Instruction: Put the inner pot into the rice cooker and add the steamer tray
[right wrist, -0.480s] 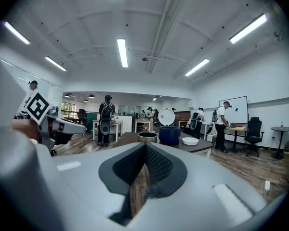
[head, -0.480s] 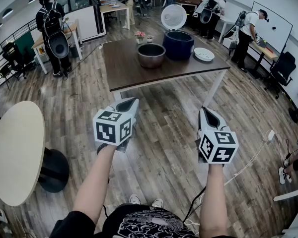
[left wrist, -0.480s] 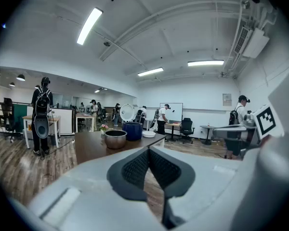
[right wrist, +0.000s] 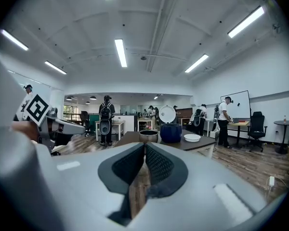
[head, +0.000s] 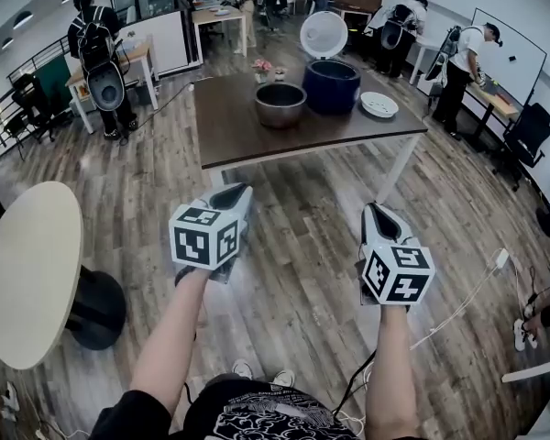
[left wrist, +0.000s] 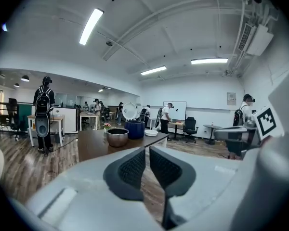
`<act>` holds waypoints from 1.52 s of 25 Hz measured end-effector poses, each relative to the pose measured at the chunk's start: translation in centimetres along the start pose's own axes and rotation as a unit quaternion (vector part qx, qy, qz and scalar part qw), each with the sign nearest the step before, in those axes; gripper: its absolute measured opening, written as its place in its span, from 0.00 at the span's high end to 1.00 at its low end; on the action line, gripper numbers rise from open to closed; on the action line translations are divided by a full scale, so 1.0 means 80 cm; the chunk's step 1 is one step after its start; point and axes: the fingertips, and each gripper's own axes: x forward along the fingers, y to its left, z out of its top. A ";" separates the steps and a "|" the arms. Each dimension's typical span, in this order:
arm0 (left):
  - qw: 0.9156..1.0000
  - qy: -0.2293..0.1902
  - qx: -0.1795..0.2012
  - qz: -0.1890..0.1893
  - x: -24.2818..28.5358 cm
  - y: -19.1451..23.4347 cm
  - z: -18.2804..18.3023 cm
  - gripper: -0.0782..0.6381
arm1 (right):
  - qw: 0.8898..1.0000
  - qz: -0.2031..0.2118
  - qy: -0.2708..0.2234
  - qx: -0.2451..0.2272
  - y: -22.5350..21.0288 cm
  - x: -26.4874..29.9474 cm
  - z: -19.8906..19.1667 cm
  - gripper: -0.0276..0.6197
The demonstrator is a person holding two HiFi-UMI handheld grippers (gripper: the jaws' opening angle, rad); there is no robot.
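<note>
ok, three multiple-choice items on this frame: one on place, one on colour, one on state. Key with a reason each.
1. Where is the inner pot?
A) on the table, left of the rice cooker in the head view
B) inside the rice cooker
C) not in view

2. What colour is the rice cooker's body?
A) white
B) red
C) dark blue

3. How is the cooker's lid?
A) closed
B) raised open
C) lying on the table

Key:
1 A, the pot stands on the tabletop beside the cooker.
2 C, the body reads dark blue.
3 B, the lid stands up behind the body with its pale underside showing.
</note>
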 end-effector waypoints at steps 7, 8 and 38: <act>1.000 0.005 -0.003 0.008 0.013 -0.013 -0.002 0.82 | 1.000 0.019 -0.001 0.007 -0.016 0.007 -0.001 0.88; 1.000 0.005 -0.005 0.010 0.015 -0.014 -0.001 0.82 | 1.000 0.021 0.000 0.009 -0.018 0.009 -0.001 0.86; 0.999 0.019 -0.034 0.034 0.126 0.065 0.012 0.45 | 0.994 0.097 0.034 0.030 -0.037 0.157 -0.009 0.44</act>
